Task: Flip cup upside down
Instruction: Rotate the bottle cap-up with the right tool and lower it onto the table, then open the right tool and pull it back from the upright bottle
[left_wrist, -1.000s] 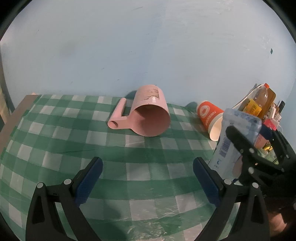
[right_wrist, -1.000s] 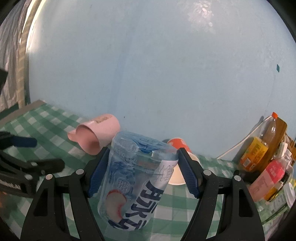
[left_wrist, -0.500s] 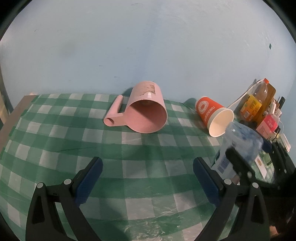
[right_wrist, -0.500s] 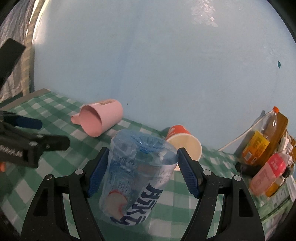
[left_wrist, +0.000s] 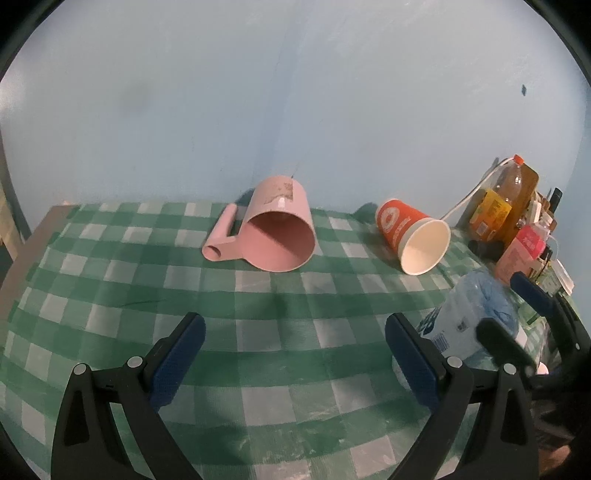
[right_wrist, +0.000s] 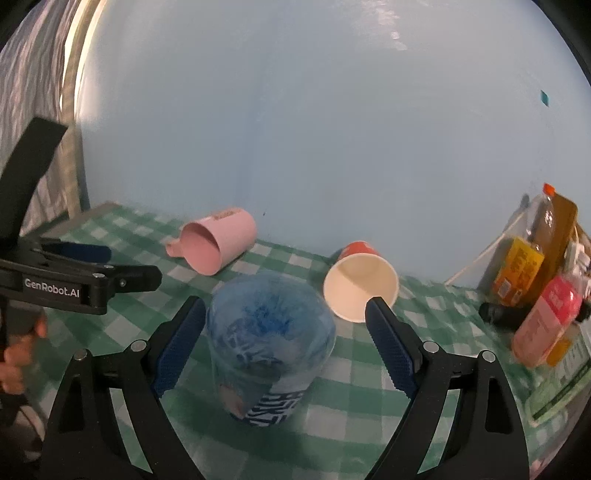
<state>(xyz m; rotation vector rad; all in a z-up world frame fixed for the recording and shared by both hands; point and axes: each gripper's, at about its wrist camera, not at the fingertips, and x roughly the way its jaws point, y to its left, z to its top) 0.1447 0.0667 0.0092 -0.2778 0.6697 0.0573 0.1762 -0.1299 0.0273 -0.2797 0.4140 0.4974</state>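
Clear plastic cup (right_wrist: 267, 347) stands mouth-down on the bench (right_wrist: 369, 387), w/ right claw (right_wrist: 284, 347) released, jaws wide and apart from it. Flip looks done; next: pull right claw straight back w/o clipping cup. Left claw (left_wrist: 295, 350) spread, empty.

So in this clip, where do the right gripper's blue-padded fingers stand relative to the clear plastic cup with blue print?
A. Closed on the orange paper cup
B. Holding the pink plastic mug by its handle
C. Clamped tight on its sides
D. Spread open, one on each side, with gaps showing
D: the right gripper is spread wide, with tablecloth visible between its pads and the clear plastic cup with blue print standing on the checked cloth.
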